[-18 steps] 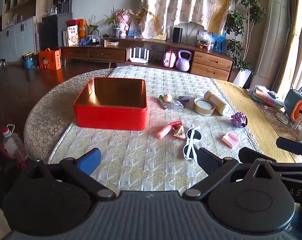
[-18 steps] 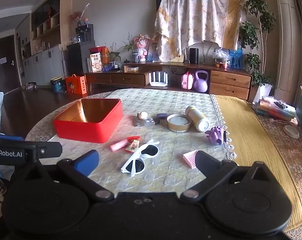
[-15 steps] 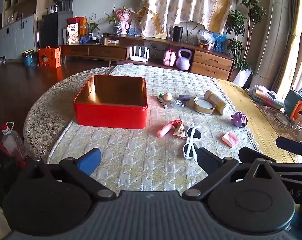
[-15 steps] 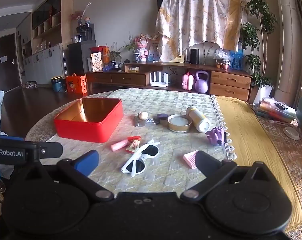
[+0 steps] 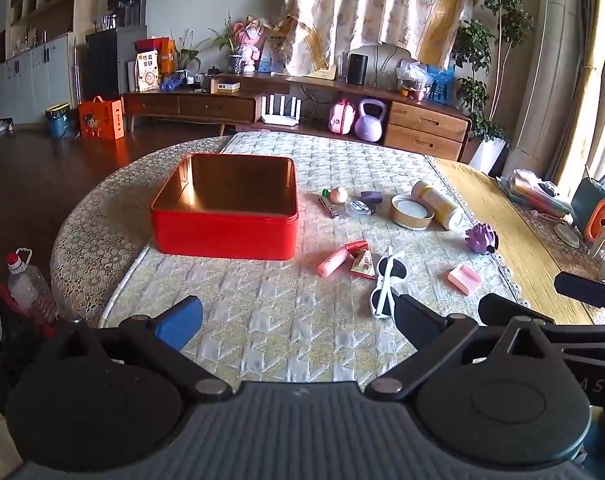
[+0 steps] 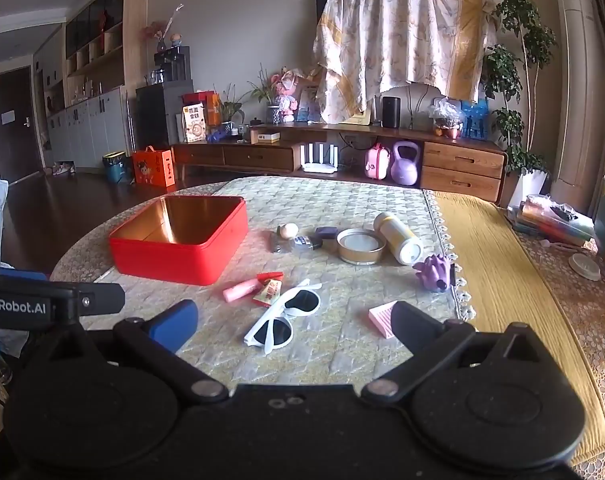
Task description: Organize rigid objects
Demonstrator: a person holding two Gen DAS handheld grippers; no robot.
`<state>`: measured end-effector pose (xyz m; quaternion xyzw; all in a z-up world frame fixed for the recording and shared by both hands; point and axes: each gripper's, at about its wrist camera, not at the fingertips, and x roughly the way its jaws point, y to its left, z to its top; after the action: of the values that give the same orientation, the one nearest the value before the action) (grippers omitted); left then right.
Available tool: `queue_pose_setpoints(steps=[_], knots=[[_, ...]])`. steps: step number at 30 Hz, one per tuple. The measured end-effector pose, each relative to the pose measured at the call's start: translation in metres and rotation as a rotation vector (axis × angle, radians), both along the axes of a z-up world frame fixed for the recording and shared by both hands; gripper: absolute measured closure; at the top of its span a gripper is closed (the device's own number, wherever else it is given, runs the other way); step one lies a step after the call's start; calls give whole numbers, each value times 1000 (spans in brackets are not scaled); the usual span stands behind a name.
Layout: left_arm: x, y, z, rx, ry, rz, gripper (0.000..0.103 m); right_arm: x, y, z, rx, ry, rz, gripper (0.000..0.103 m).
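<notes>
A: Where do we stand with the grippers?

B: Our left gripper [image 5: 298,320] hangs over the near edge of the table [image 5: 262,320], fingers spread wide with nothing between them. Our right gripper [image 6: 294,320] is the same: jaws apart, holding nothing.

A: And the red tin [image 5: 226,208]?

B: We see it open and bare inside, on the quilted cloth. Everything else we place from it. Just to its right, near its far corner, lie a small egg-like ball [image 5: 339,194], a clear little bottle [image 5: 358,208] and a dark purple block [image 5: 371,197].

A: Farther right?

B: A round gold tin [image 5: 411,212] touching a cream bottle [image 5: 436,204] lying on its side, then a purple spiky toy [image 5: 480,238] well apart from the red tin, at the cloth's fringe.

A: Nearer to us?

B: Off the tin's near right corner we have a pink tube [image 5: 333,262], a red packet [image 5: 362,262] touching it, white sunglasses [image 5: 386,280] just beyond, and a pink ridged piece [image 5: 463,279] further right.
</notes>
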<state>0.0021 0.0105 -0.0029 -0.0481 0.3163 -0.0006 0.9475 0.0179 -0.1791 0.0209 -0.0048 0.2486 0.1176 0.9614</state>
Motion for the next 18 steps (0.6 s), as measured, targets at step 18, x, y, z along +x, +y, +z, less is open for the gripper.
queue_pose_setpoints(steps=[18], knots=[[0, 2, 2, -9, 8, 2, 0, -2, 2, -1, -8, -6, -3, 0]])
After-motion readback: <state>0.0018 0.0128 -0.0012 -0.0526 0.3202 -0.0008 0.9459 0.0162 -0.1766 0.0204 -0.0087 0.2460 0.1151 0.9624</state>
